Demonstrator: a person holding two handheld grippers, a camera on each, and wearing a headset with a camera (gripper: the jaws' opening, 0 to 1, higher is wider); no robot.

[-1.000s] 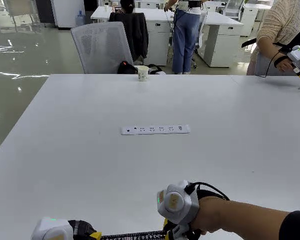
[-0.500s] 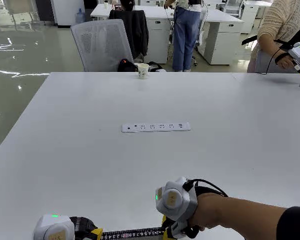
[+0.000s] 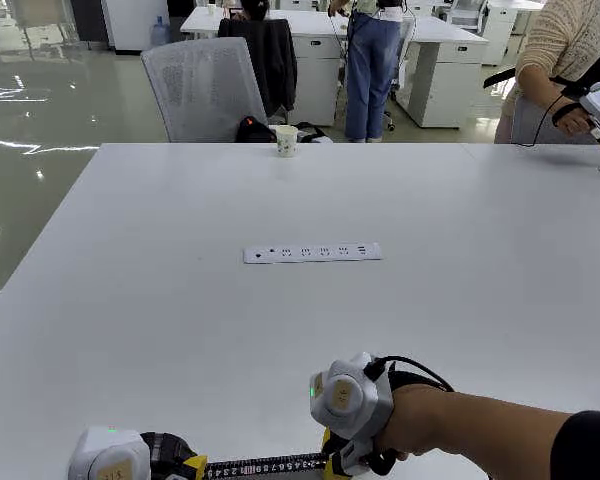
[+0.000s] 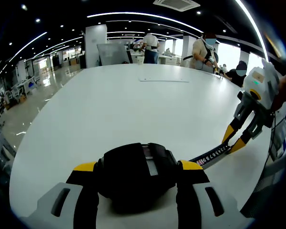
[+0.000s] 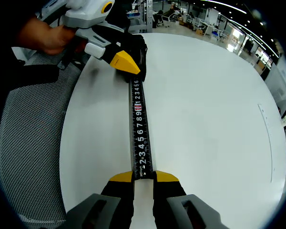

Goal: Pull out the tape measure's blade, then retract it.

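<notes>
The tape measure's black case sits between the yellow-tipped jaws of my left gripper, which is shut on it. The blade is drawn out over the white table and shows its numbers. Its end lies in my right gripper, which is shut on it. At the bottom edge of the head view, the left gripper and right gripper hold the blade stretched between them. The left gripper view shows the right gripper off to the right at the blade's end.
A white power strip lies mid-table and a paper cup stands at the far edge. A grey mesh chair stands behind the table. A person works at the far right corner. The near table edge is close under both grippers.
The head camera has shifted slightly. Both grippers hold their places and the drawn-out length of blade looks about the same.
</notes>
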